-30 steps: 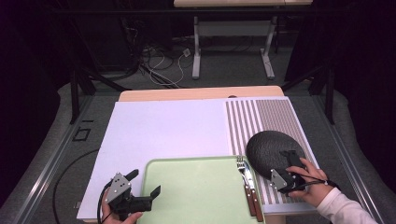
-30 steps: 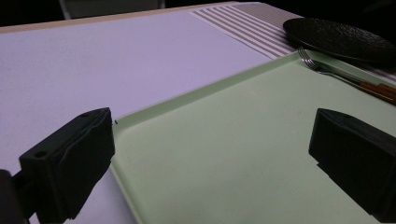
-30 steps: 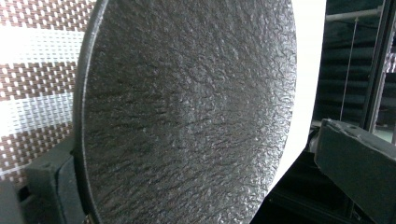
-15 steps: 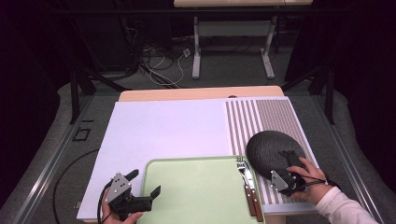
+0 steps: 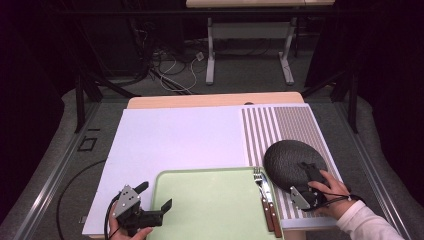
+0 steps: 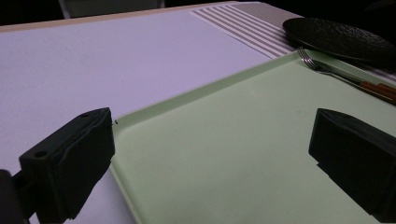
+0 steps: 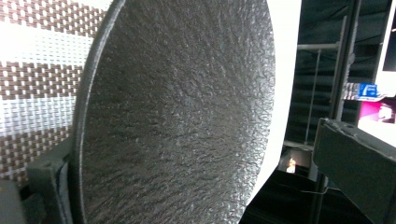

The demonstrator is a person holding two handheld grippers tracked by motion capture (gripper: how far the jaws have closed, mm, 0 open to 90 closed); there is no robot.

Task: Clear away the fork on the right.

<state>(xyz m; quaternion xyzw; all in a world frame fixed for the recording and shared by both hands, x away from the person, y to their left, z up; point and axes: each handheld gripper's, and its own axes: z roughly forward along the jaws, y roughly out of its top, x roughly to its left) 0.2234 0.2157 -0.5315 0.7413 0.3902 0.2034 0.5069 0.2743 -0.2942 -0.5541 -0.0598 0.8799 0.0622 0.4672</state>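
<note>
My right gripper (image 5: 306, 181) has its jaws apart around the near rim of the black plate (image 5: 292, 159): one jaw sits under the rim, the other hangs above the plate's face with a clear gap, so nothing is pinched yet. In the right gripper view the plate (image 7: 177, 112) runs straight away from my jaws, a rough pebbled surface with a thin raised edge. I'd guess it's stoneware or something like it, so stiff, fairly heavy for a one-edge grab, and chippy if it gets knocked. The texture should help with grip. I'd bite deep past the rim rather than on the lip, because held by one edge it'll want to droop.

My left gripper (image 5: 151, 198) is wide open too, holding nothing, jaws straddling the near left corner of the green tray (image 5: 210, 210); one jaw is off over the white mat (image 5: 175, 135), the other over the tray floor (image 6: 243, 154).

Across from my left jaws, the tray is bare except for a fork (image 6: 327, 70) with a wooden handle lying along its far edge, with a second wooden handle beside it. The plate sits just beyond that edge on the striped placemat (image 5: 295, 125), not in the tray.
</note>
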